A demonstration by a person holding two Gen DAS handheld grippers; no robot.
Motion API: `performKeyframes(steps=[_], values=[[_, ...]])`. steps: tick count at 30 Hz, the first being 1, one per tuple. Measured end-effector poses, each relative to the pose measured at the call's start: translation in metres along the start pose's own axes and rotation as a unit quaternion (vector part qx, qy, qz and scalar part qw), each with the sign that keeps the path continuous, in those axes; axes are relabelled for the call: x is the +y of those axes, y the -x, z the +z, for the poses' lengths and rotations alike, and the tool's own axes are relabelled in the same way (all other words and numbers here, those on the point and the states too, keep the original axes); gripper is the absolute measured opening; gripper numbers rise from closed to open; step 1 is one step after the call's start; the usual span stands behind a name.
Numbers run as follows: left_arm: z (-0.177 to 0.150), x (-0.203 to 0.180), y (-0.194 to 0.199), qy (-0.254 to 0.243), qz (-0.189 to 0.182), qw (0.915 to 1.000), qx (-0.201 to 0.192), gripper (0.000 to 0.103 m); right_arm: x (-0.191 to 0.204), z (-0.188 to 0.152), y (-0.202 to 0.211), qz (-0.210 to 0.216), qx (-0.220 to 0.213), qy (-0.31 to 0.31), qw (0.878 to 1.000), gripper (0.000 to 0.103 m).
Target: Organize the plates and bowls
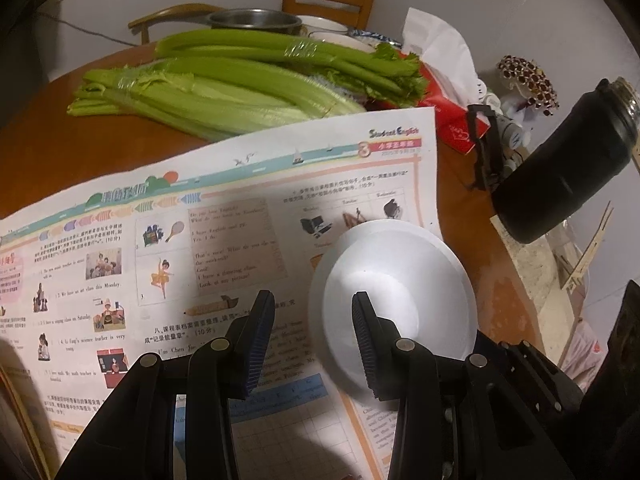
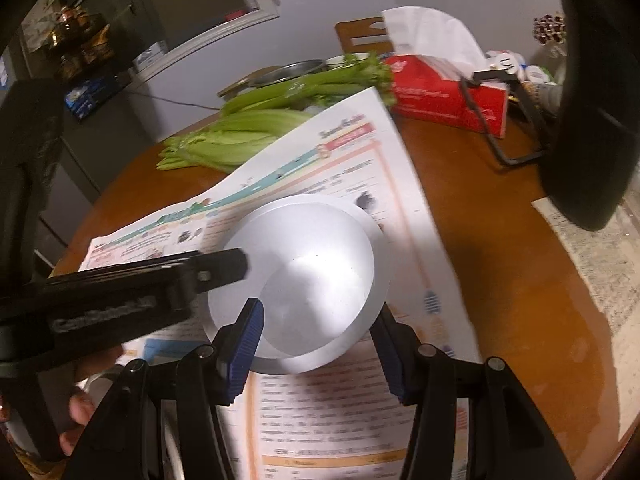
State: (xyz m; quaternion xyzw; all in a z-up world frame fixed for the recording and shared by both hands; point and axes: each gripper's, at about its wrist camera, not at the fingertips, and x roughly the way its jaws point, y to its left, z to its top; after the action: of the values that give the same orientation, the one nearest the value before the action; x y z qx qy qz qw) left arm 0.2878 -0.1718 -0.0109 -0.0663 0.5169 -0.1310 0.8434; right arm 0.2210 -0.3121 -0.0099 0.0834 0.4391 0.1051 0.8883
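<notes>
- Left wrist view, from the left: a children's English worksheet (image 1: 224,240) covers most of the round wooden worktop (image 1: 48,120), with celery (image 1: 240,76) lying behind it and a metal pot (image 1: 254,20) farther back.
- The left claw (image 1: 314,346) stands wide with nothing between its blue pads; its right finger overlaps the white bowl (image 1: 396,276) in this view, but I cannot tell whether it touches.
- The white bowl lies upside down on the worksheet near its right edge, its flat base facing up.
- To the right are a red tissue box (image 1: 452,120) and a dark flask (image 1: 568,160) near the worktop's edge.
- Right wrist view, from the left: the left tool's black body reaches in over the worksheet (image 2: 320,152), its tip just beside the bowl's (image 2: 304,276) left flank.
- The right claw (image 2: 316,346) is also wide, its pads standing on either side of the bowl's near rim and not closed on it.
- Judged from this, the step in hand is taking hold of the inverted bowl. To do it well, bring the pads low onto the rim, not the sloped wall, where they could slide off.
- The paper beneath may drag or lift with the bowl, so raise it straight up before turning it.
- More crockery seems to sit behind the celery; it is too hidden to name.
</notes>
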Motion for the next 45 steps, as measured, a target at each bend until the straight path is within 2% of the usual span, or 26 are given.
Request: performKeyframes(steps=[5, 9, 15, 26, 45], values=[[-0.002, 0.005, -0.004, 0.007, -0.011, 0.9998, 0.011, 0.041, 0.011, -0.004, -0.003, 0.025, 0.009, 0.009, 1.000, 0.054], [-0.004, 0.005, -0.005, 0.004, -0.008, 0.9999, 0.013, 0.041, 0.018, -0.007, -0.002, 0.028, 0.010, 0.015, 0.999, 0.055], [-0.006, 0.007, 0.003, 0.005, -0.027, 0.9996, 0.007, 0.041, 0.020, -0.010, 0.001, 0.026, 0.011, 0.016, 0.999, 0.055], [-0.015, 0.004, 0.037, -0.016, -0.029, 0.9993, -0.021, 0.041, 0.032, -0.010, 0.022, 0.024, -0.008, 0.026, 0.999, 0.055], [-0.036, 0.013, 0.099, -0.014, -0.028, 0.9974, -0.064, 0.041, 0.072, -0.016, 0.069, 0.026, -0.043, 0.058, 0.997, 0.055]])
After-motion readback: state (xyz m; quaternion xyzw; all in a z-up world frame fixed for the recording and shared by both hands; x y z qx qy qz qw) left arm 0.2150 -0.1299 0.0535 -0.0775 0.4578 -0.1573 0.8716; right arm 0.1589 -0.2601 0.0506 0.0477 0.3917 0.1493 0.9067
